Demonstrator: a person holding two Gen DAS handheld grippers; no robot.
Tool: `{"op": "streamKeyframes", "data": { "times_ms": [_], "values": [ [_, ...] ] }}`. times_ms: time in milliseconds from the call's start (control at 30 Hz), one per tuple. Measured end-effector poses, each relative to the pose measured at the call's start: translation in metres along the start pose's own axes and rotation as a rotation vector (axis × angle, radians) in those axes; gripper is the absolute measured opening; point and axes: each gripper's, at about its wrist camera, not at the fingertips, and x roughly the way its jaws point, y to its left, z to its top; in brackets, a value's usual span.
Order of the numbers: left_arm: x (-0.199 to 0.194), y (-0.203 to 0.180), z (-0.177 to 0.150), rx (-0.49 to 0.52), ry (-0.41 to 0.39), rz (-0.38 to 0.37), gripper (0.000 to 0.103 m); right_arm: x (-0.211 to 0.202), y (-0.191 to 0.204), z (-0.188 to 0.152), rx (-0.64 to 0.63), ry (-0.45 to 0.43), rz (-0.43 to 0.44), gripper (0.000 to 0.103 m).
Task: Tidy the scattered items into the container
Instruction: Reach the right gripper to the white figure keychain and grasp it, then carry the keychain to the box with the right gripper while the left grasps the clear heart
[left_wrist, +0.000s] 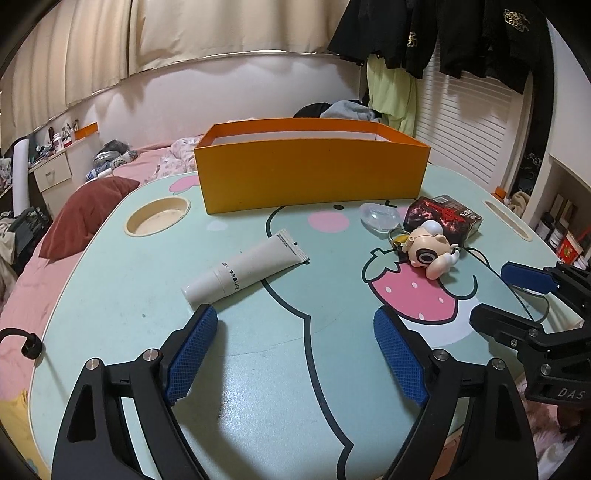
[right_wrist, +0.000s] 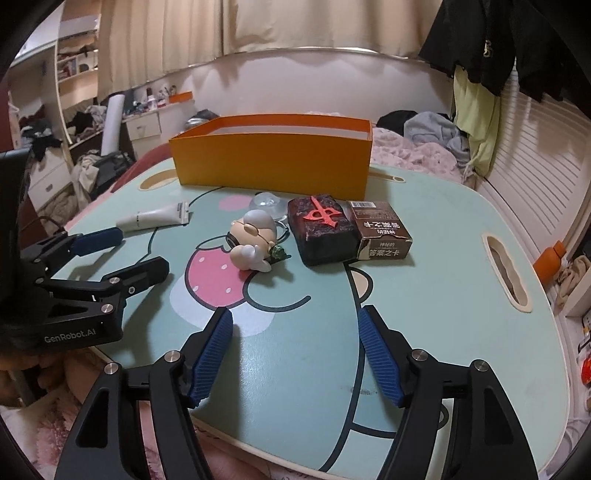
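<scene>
Nearest the lens, the left tool (left_wrist: 295, 354) stands with its blue pads spread wide and nothing between them, hovering low over the mint-green surface (left_wrist: 258, 387); the right tool (right_wrist: 297, 354) is likewise spread and empty. Judging by how things lie, the tidying has not begun: every item is out on the surface, and what shows of the inside of the orange container (left_wrist: 310, 173) at the far edge looks bare. Left to gather are the white tube (left_wrist: 247, 269), lying just beyond the left tool's left pad, the small big-headed figurine (right_wrist: 255, 240) on the printed strawberry, a clear plastic piece (left_wrist: 380, 218) behind it, a dark block with a red symbol (right_wrist: 323, 232) and a brown carton (right_wrist: 380, 230) touching its side. The tube looks the likeliest first pick for the left tool, the figurine or block for the right. The surface is a cartoon-printed lap table with a round cup recess (left_wrist: 157, 219) and a slot, set on a bed with pink bedding (left_wrist: 44, 266). Cream curtains, hanging dark clothes and cluttered shelves surround it.
</scene>
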Motion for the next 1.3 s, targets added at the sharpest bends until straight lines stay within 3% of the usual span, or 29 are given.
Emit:
{"op": "streamKeyframes", "data": {
  "times_ms": [67,300,467,633,833,1000,1167,1300],
  "values": [
    [0.0,0.0,0.0,0.0,0.0,0.0,0.087,-0.003,0.0,0.001,0.008,-0.011,0.07,0.061],
    [0.0,0.0,-0.001,0.0,-0.001,0.0,0.087,-0.007,0.011,0.03,-0.021,-0.088,0.182,0.056],
    [0.0,-0.001,0.0,0.001,0.0,0.0,0.087,0.019,0.018,0.05,-0.019,-0.043,0.178,0.044],
    [-0.001,-0.001,0.0,0.0,0.001,0.001,0.087,0.049,0.012,0.057,0.038,0.074,0.179,0.036],
    [-0.005,-0.001,0.004,-0.009,0.006,-0.016,0.087,0.058,0.014,0.058,0.018,0.094,0.15,0.035],
    [-0.02,0.0,0.027,-0.026,-0.039,-0.036,0.087,0.036,-0.009,0.046,0.085,0.029,0.238,0.035],
    [-0.01,-0.024,0.062,0.048,-0.016,-0.092,0.087,0.009,-0.036,0.035,0.138,-0.003,0.251,0.035],
    [0.016,-0.054,0.083,0.134,0.054,-0.106,0.087,-0.012,-0.055,0.036,0.163,-0.053,0.239,0.035]
  ]
}}
